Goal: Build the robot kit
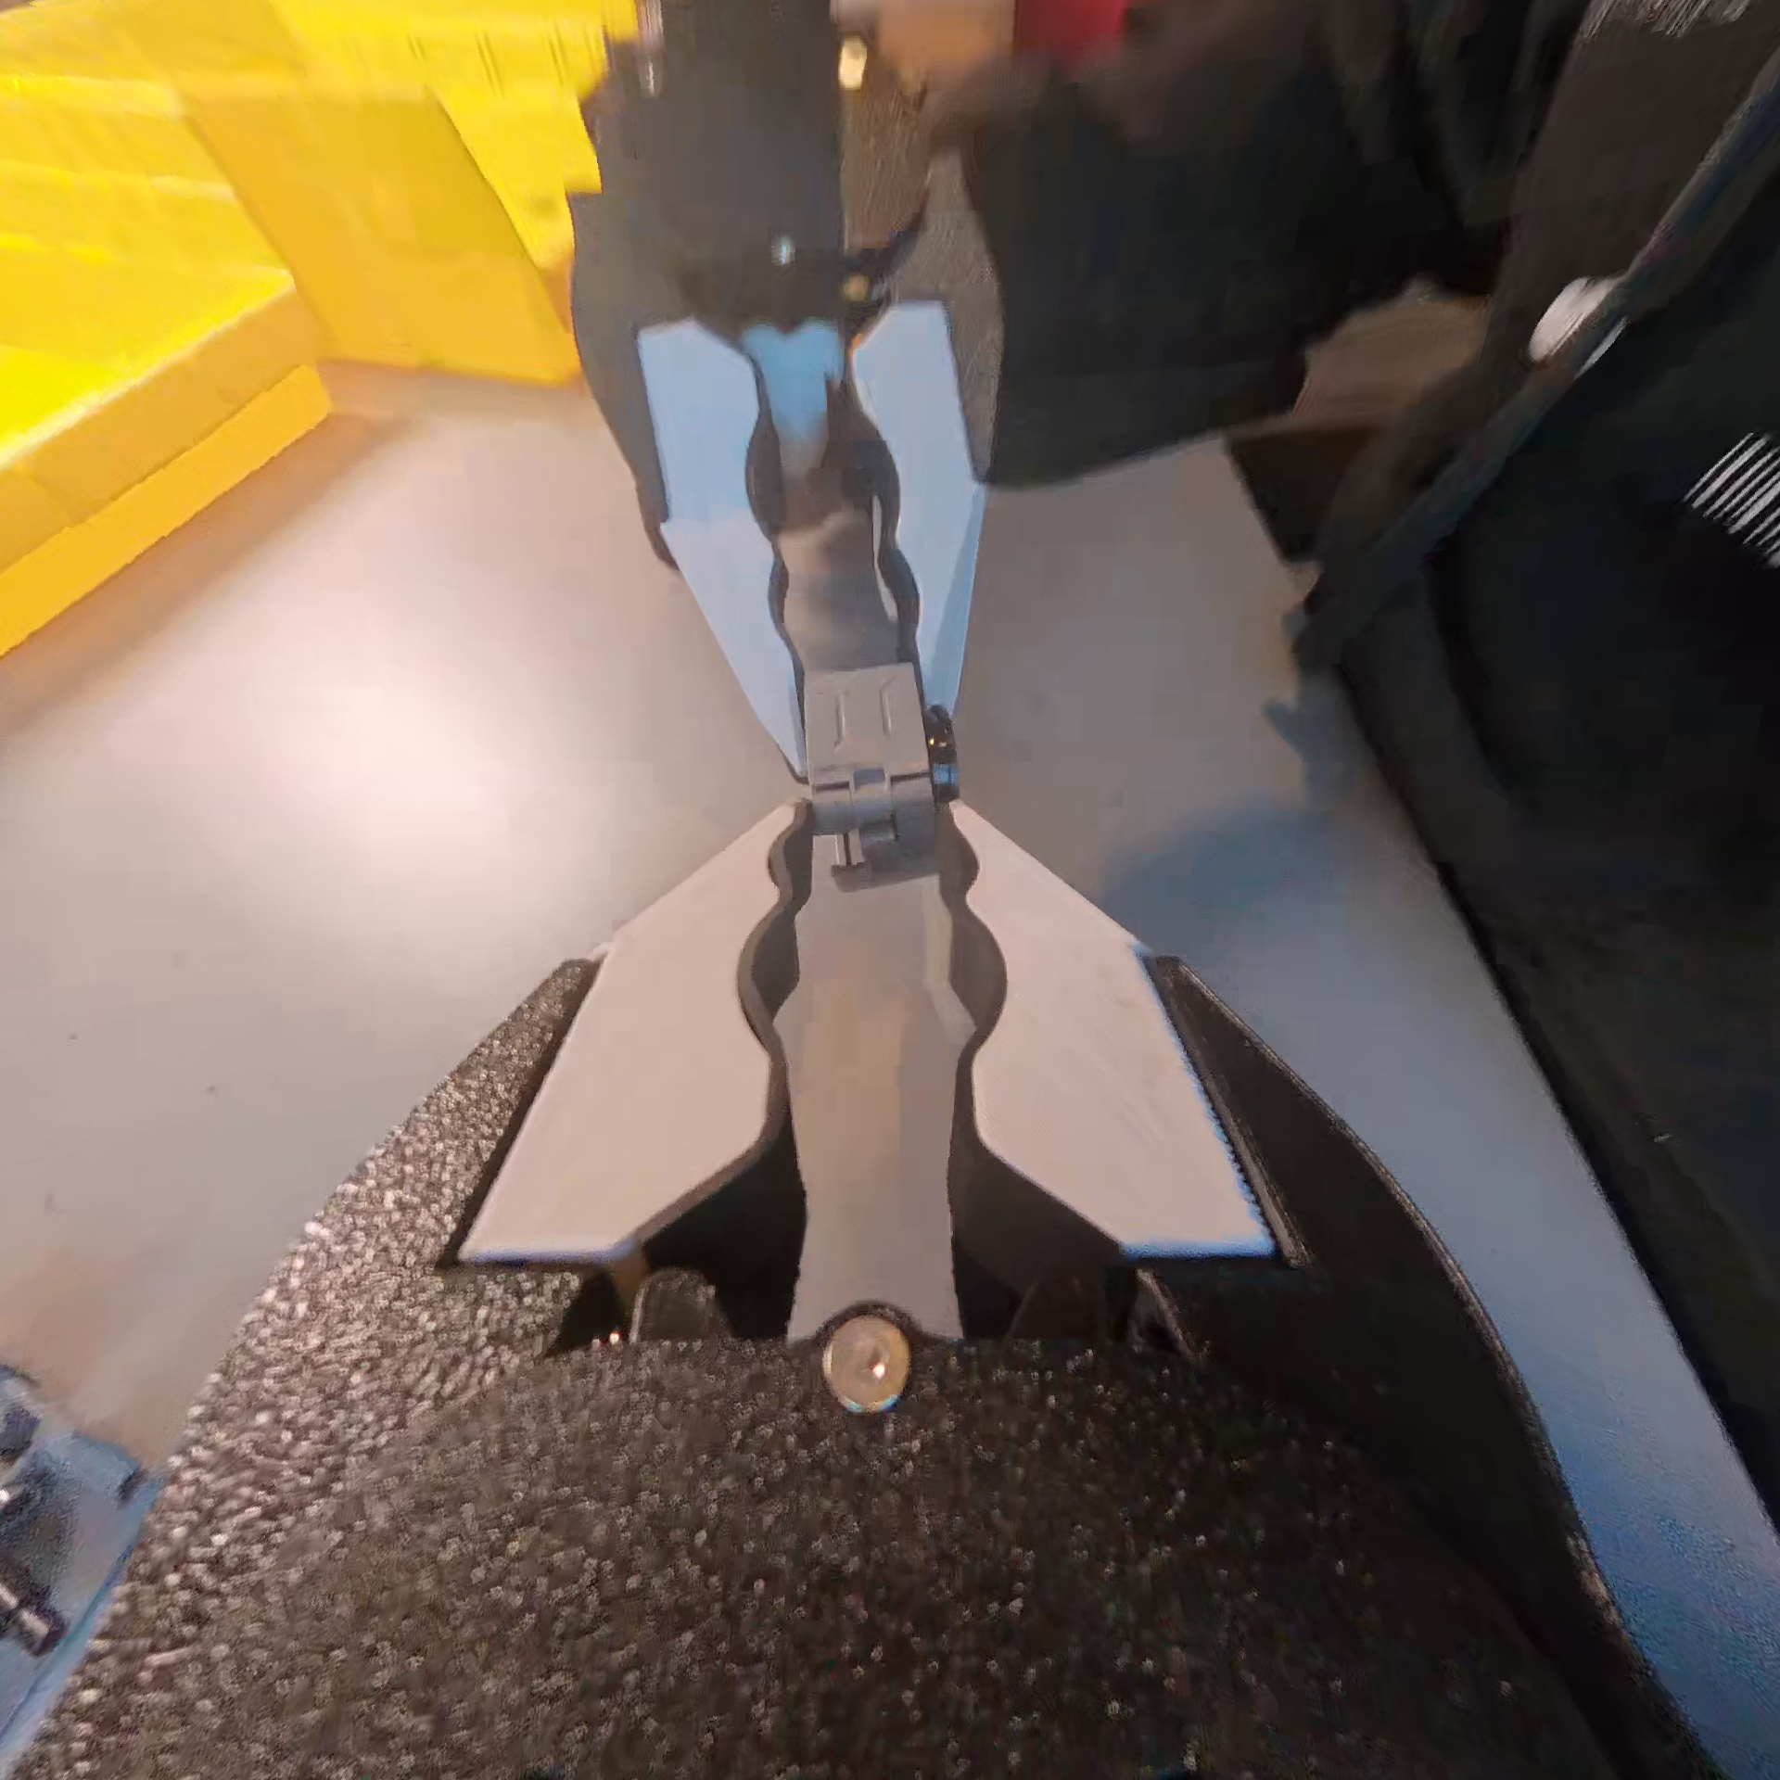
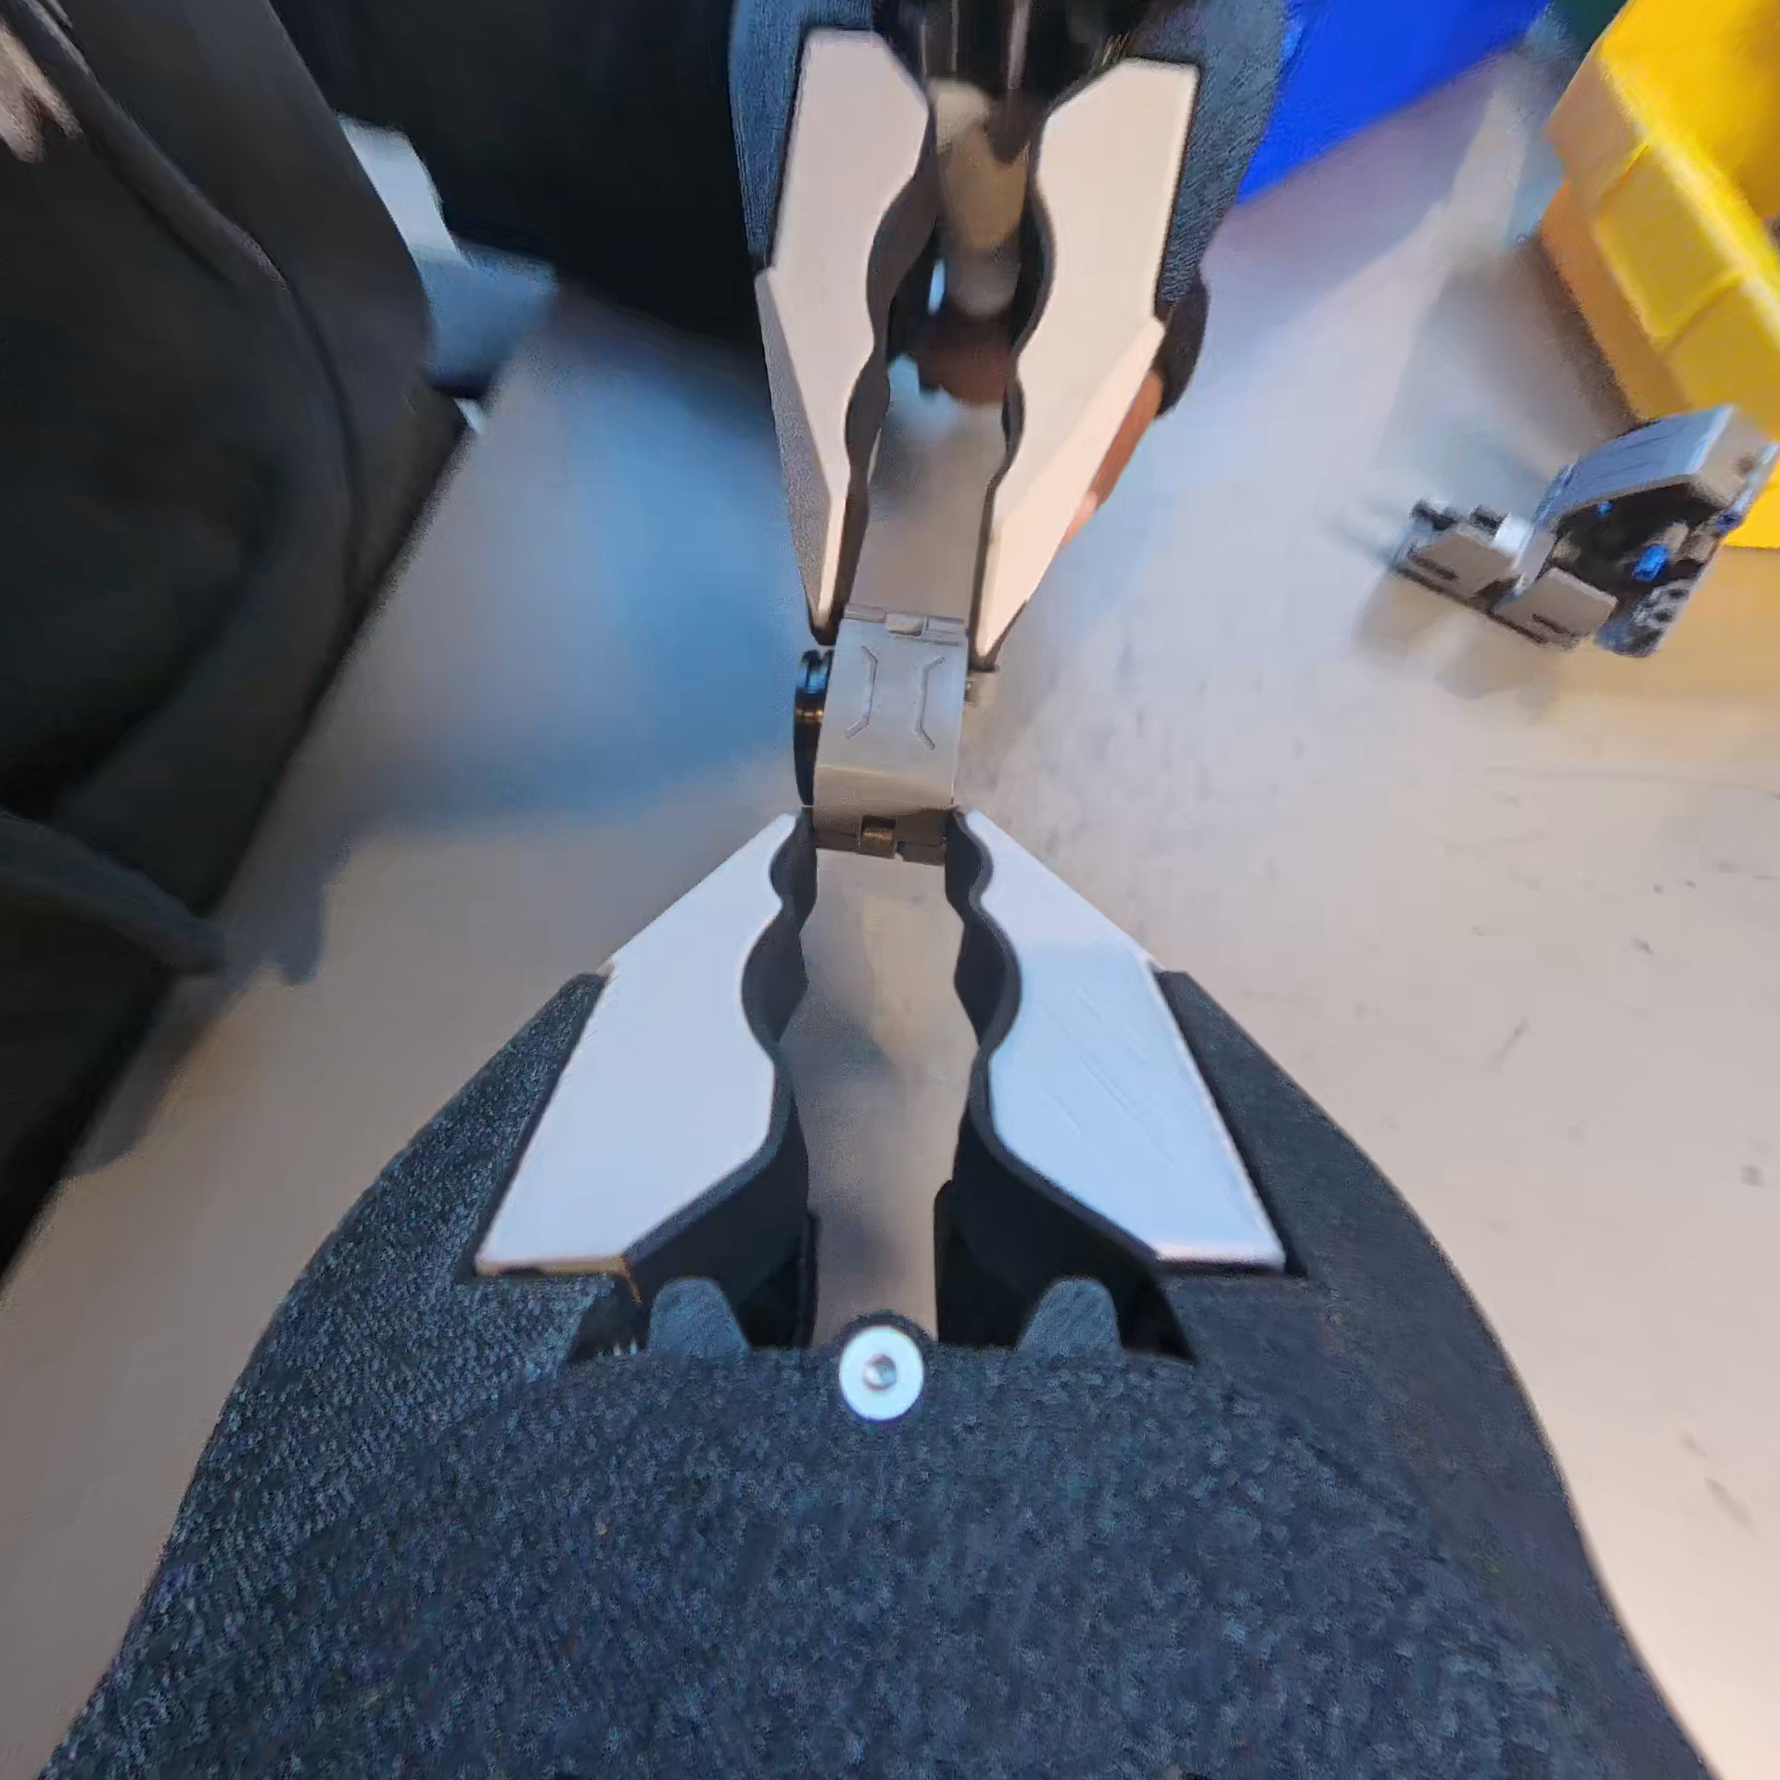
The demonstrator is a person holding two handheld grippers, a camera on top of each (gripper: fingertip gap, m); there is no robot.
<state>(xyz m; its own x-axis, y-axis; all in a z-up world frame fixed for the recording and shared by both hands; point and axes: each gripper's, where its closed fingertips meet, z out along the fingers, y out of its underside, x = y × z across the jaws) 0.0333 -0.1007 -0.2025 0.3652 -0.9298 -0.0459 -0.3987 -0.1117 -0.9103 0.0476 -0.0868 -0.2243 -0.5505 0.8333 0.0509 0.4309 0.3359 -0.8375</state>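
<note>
Open grey tabletop (image 2: 1348, 963); yellow bins (image 2: 1676, 212) and small grey assembly (image 2: 1560, 539) rightward.

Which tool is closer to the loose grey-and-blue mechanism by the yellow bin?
Left. The left tool sits roughly level with the mechanism, to its side; the right tool is farther back. Both clamp the grey hinged part.

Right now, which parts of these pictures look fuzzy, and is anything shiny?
Left wrist view: the yellow plastic bins and the person's dark sleeve are smeared with blur, and the pale grey tabletop shows a soft glare. Right wrist view: the small grey hinged metal block between the claws looks sharp, but the far grey-and-blue gadget is fuzzy.
</note>
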